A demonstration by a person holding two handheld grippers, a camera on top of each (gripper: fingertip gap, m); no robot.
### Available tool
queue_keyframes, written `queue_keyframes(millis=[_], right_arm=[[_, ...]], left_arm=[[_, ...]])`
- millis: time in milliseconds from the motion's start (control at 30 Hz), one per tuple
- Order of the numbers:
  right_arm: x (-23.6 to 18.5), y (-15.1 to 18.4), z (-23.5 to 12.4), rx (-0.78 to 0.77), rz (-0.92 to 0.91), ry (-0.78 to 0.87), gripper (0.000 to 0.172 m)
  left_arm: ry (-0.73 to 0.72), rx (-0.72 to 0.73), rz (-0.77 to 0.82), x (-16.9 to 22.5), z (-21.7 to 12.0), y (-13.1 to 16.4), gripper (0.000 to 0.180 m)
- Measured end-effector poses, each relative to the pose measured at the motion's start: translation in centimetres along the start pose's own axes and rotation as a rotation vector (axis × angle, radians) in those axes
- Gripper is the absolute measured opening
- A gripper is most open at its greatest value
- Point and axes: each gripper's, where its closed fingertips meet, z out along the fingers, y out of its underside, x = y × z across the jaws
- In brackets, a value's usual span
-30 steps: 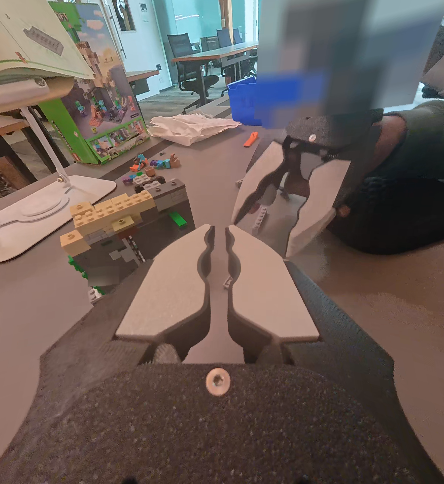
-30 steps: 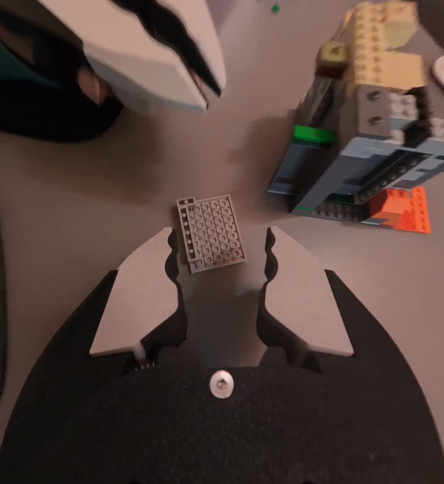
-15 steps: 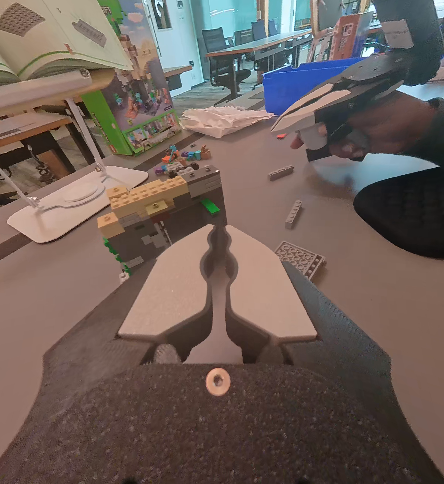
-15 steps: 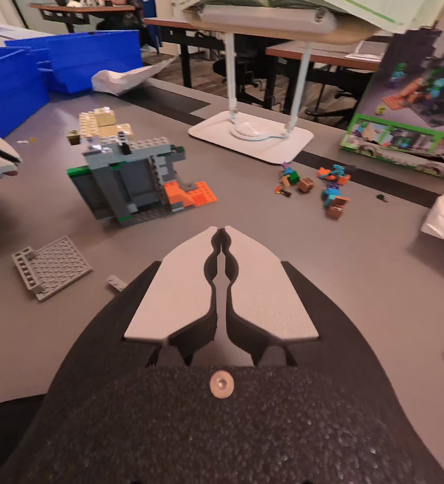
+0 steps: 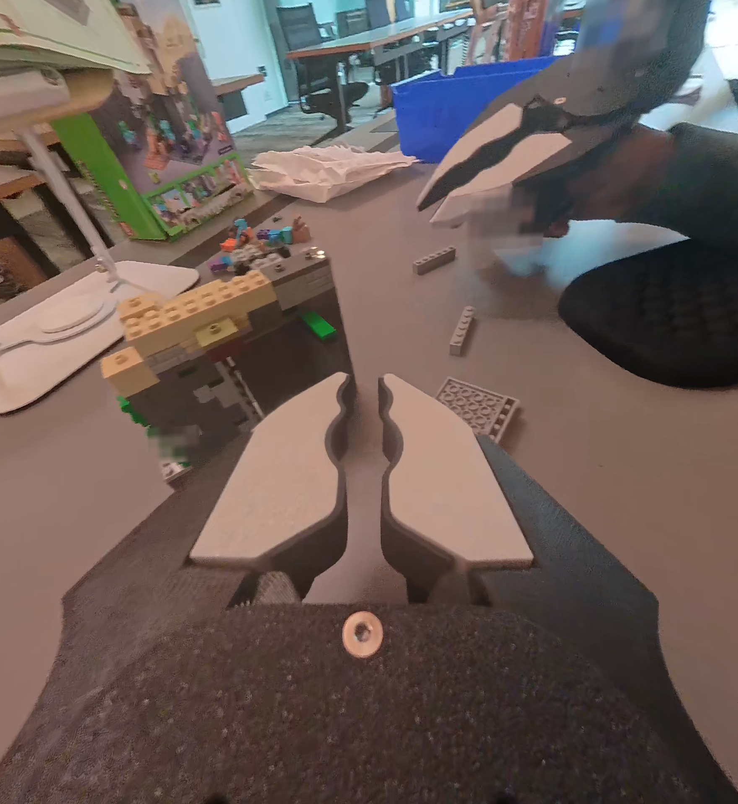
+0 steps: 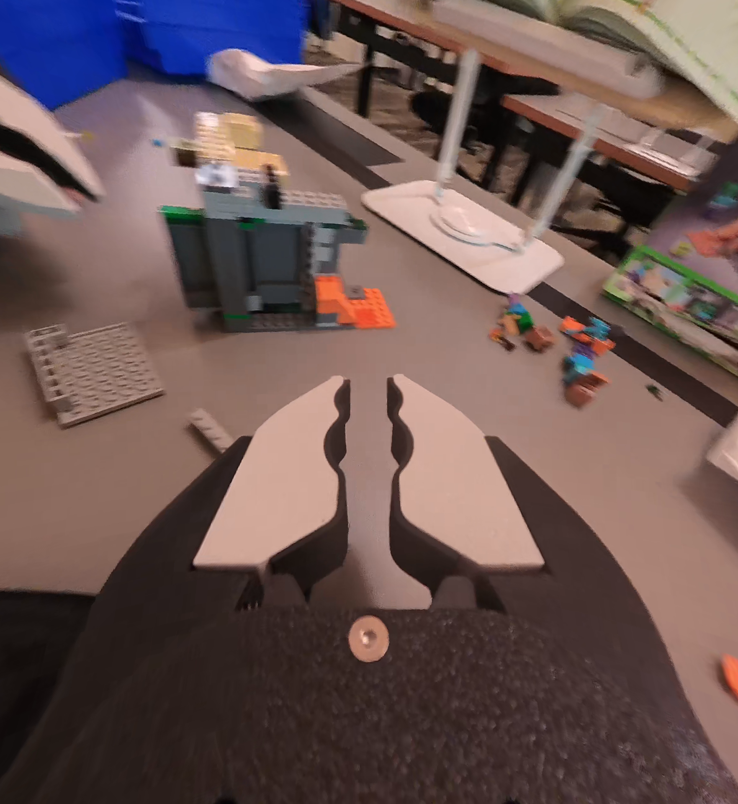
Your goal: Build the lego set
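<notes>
Two grippers, both mine, both empty.

Item, left gripper [image 5: 365, 383]: fingers a narrow slot apart where half a second back they were nearly together; only bare counter [image 5: 619, 500] shows between them. Nearest: the grey and tan brick building [image 5: 228, 339] just ahead to the left, the grey studded plate [image 5: 475, 407] just beside the right fingertip.

Item, right gripper [image 6: 368, 385]: fingers parted a little, having been pressed together half a second ago and spread wide around that plate [image 6: 91, 370] a second ago. The plate lies flat, off to its left, not lifted.

Item, loose: two grey bar bricks [image 5: 462, 330], small coloured pieces [image 6: 576, 348], a white stand base [image 6: 467, 226], a green box [image 5: 162, 143].
</notes>
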Motion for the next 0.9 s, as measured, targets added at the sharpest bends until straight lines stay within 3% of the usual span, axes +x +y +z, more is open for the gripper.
queue_keyframes(millis=[167,300,433,600,733,900], right_arm=[[-8.2,-0.2,1.2,-0.08,-0.075,-0.393,0.028],[-12.8,1.0,1.7,-0.245,-0.214,-0.581,0.041],[-14.5,1.2,2.7,-0.31,-0.268,-0.639,0.043],[-15.5,1.7,3.0,-0.35,-0.307,-0.651,0.038],[-16.9,1.6,2.4,-0.324,-0.34,-0.669,0.027],[-18.6,1.3,2.1,-0.295,-0.359,-0.702,0.025]], left_arm=[[0.124,-0.105,0.147,3.0,0.5,1.5,0.032],[0.21,-0.153,0.2,4.8,0.5,2.3,0.042],[0.224,-0.232,0.265,5.1,0.6,3.7,0.042],[0.128,-0.307,0.364,3.9,1.0,5.0,0.03],[0.069,-0.317,0.352,2.6,1.1,5.2,0.029],[0.009,-0.328,0.339,1.5,1.2,5.2,0.027]])
